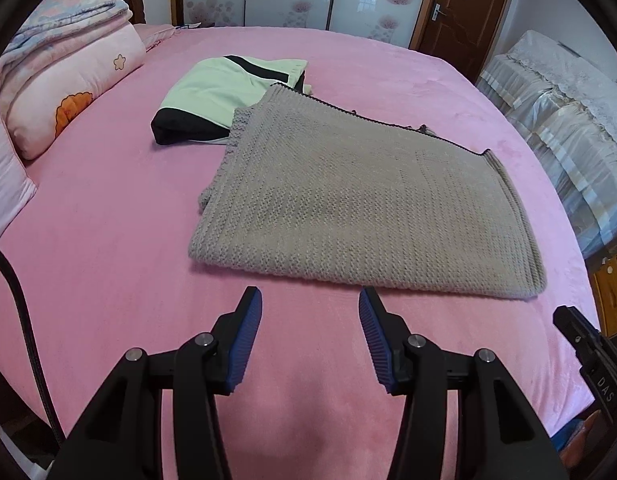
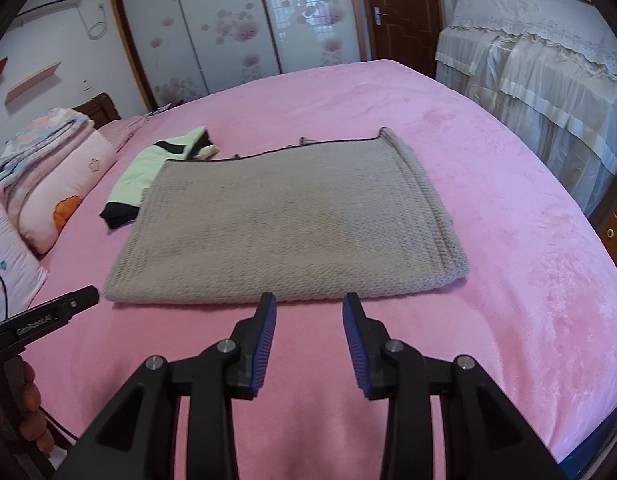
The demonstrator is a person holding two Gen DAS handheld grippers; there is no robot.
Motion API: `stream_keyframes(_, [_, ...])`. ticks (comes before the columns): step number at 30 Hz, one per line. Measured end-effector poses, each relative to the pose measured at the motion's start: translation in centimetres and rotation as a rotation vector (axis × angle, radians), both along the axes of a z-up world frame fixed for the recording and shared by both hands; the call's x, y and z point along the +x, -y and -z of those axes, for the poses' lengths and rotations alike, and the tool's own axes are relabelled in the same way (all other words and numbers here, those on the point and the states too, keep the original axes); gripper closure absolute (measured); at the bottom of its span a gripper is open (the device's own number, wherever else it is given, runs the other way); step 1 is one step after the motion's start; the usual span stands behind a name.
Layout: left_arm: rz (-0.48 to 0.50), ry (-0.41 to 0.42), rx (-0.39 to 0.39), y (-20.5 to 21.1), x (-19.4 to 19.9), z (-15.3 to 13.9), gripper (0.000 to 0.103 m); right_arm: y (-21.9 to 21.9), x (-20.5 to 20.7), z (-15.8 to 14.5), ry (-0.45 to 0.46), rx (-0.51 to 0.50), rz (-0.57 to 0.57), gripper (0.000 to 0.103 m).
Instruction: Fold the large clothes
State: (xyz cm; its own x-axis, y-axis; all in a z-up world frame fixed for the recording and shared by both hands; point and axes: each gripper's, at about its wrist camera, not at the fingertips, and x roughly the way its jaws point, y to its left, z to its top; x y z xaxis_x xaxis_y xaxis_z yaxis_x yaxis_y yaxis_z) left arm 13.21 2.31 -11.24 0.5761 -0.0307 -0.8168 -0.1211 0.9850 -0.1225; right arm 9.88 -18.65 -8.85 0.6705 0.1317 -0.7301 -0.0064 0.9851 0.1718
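A grey-beige knitted garment (image 1: 348, 204) (image 2: 284, 224) lies folded into a flat rectangle on the pink bed (image 1: 108, 240) (image 2: 528, 300). Behind its far left corner lies a folded pale green and black garment (image 1: 220, 96) (image 2: 148, 172). My left gripper (image 1: 310, 300) hovers above the bed just short of the knit's near edge, open, with nothing between its blue pads. My right gripper (image 2: 309, 306) hangs likewise before the near edge, open and empty. The right gripper's tip shows at the left wrist view's right edge (image 1: 580, 328); the left one's tip shows at the right wrist view's left edge (image 2: 68, 304).
Pink floral pillows and folded quilts (image 1: 64, 80) (image 2: 56, 184) are stacked at the bed's left. A lace-covered piece of furniture (image 1: 568, 120) (image 2: 548, 72) stands right of the bed. Sliding wardrobe doors (image 2: 228, 28) and a brown door (image 1: 460, 12) are behind. A hand (image 2: 32, 420) grips the left tool.
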Motion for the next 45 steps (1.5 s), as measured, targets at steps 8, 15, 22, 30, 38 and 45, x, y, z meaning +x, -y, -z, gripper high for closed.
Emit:
stream_keyframes(8, [0.059,0.007,-0.052,0.2,-2.9,-0.7,0.054,-3.5,-1.7,-0.7,0.000,-0.014,-0.064,0.067])
stream_keyframes(15, [0.102,-0.014,-0.178,-0.8,-3.0,2.6,0.053,-5.8,-1.2,0.4,-0.011,-0.040,-0.095,0.067])
stream_keyframes(22, [0.063,-0.018,-0.369,-3.7,-0.1,8.5,0.053,-7.4,1.2,2.6,-0.054,-0.066,-0.105,0.067])
stream_keyframes(30, [-0.044,-0.010,-0.550,-6.9,4.4,14.1,0.053,-8.0,4.2,4.9,-0.079,-0.073,-0.096,0.067])
stream_keyframes(38, [-0.092,0.062,-0.631,-8.0,9.1,16.3,0.053,-8.3,6.5,6.7,-0.096,-0.071,-0.095,0.067])
stream_keyframes(45, [-0.137,0.095,-0.674,-8.5,14.3,15.7,0.053,-8.0,8.1,7.4,-0.090,-0.061,-0.086,0.067])
